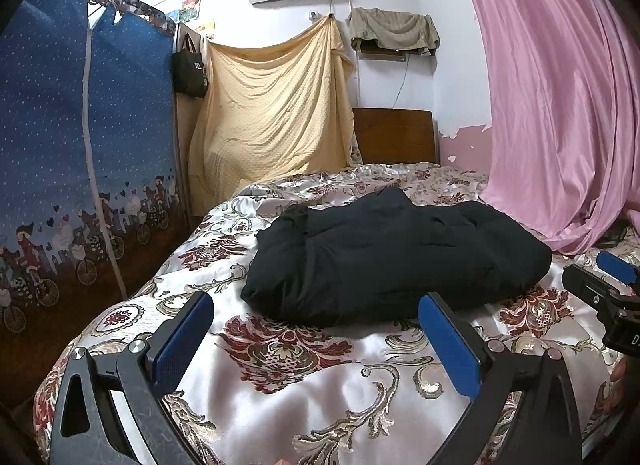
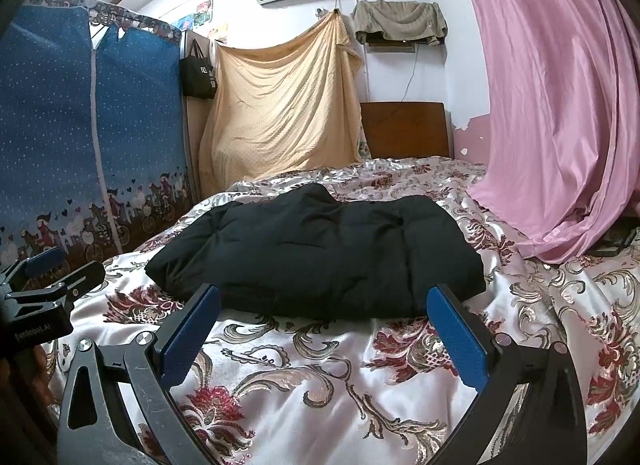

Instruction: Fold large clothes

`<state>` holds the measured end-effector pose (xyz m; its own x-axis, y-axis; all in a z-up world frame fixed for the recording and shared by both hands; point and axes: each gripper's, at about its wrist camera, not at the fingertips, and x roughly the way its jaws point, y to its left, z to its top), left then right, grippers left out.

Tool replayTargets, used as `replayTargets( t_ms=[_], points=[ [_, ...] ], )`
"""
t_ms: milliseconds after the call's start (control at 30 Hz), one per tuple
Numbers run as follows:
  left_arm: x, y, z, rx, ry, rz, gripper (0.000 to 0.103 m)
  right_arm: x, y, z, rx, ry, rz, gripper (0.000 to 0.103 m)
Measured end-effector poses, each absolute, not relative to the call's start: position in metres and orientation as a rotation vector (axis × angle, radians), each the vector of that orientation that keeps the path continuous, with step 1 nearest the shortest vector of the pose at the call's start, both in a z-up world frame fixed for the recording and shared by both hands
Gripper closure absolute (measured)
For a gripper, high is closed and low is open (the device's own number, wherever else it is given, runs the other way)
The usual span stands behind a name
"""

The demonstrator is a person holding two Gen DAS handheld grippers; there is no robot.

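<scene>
Black garment: lay folded into a thick, puffy bundle on the middle of the bed, its near edge just beyond both sets of fingers.
Left gripper: jaws stood wide apart and held nothing; the blue pads hovered over bare bedspread, short of the garment's near hem.
Right gripper: jaws also spread wide and empty; its right fingertip overlapped the garment's near right corner in the right wrist view, though whether it touched could not be told.
Bedspread: shiny floral satin, bare between the grippers and the garment, with further bare cloth left of the bundle.
Left edge of bed: dropped away beside a blue fabric wardrobe standing near it.
Right side: a pink curtain draped down onto the bed, its hem near the garment's right end but apart from it.
Far end: a wooden headboard and a hanging yellow sheet closed off the room behind the bundle.
Grippers together: each showed at the edge of the other's view, side by side, apart.
</scene>
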<state>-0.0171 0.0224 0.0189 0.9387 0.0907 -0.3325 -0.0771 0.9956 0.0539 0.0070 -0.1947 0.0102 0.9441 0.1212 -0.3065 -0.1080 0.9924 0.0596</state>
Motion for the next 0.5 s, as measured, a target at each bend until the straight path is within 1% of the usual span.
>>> replayTargets(
  t_ms=[500],
  points=[
    [-0.0178,0.0211,0.0229,0.037,0.338,0.088,0.0,0.0068,-0.1946,0.0105,0.043,0.315,0.118,0.002]
  ],
)
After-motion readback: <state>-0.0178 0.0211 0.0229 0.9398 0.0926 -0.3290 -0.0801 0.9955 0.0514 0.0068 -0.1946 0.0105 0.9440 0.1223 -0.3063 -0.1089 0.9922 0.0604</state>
